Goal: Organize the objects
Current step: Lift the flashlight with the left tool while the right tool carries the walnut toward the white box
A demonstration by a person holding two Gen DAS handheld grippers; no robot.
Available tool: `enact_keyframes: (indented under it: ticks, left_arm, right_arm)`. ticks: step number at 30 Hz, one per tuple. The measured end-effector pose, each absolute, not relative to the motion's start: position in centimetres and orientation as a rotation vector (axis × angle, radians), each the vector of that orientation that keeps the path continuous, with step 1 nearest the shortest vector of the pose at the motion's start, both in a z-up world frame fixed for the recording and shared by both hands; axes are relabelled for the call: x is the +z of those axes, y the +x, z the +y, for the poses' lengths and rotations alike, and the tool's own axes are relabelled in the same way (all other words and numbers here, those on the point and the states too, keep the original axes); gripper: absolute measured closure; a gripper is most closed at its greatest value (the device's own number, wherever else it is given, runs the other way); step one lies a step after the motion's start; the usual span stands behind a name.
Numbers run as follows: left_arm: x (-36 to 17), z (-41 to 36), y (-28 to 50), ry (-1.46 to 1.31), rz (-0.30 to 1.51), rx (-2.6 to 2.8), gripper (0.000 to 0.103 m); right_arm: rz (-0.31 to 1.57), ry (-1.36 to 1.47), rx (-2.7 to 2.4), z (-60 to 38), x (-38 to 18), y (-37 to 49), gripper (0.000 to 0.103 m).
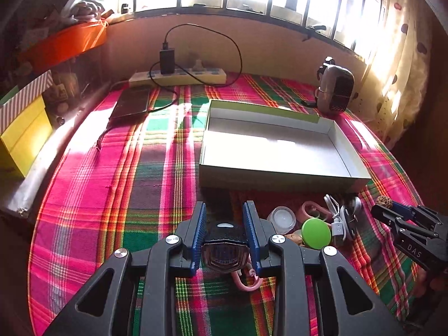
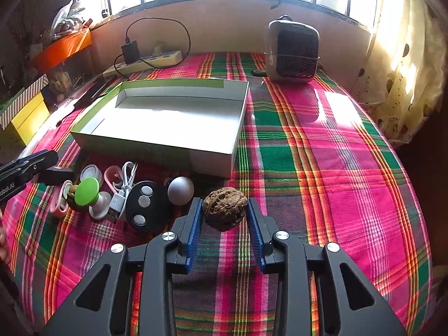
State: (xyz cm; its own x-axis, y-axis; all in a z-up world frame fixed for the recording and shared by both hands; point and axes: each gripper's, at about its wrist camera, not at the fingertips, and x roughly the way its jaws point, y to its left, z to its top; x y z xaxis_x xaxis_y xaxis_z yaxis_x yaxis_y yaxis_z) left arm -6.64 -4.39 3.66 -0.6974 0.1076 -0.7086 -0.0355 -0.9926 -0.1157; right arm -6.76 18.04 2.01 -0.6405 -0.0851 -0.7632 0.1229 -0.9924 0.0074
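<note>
Two claws grip at the surface's near edge: the left claw (image 1: 224, 233) clamps a small black device (image 1: 224, 247), the right claw (image 2: 224, 218) a brown walnut (image 2: 224, 210). Beyond the small items stands an open box (image 2: 156, 142), toward the far edge.

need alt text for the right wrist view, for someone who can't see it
The right gripper clamps a brown walnut just above a plaid cloth. Behind it sits an empty open box, with a clutter of small items to the left, where the left gripper enters.
</note>
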Motion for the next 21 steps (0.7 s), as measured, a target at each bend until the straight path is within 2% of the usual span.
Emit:
enact_keyframes:
  ticks: [10,12,21]
  left_arm:
    - [3.8,-5.8,-6.1,-1.186,-0.249,2.745,0.074]
    - [3.7,-5.8,-6.2,-1.205,-0.245,2.729,0.071]
    - [3.0,-6.6,-5.8,-1.249,-0.207,2.777,0.071]
  right_arm:
    - [0.061,1.293,-2.724,17.6,1.5,-6.8,0.07]
    - [0.058,1.297,-2.723,17.6,1.4,-6.8,0.07]
    - [0.057,1.313,-2.711,17.5,1.0,-6.7,0.07]
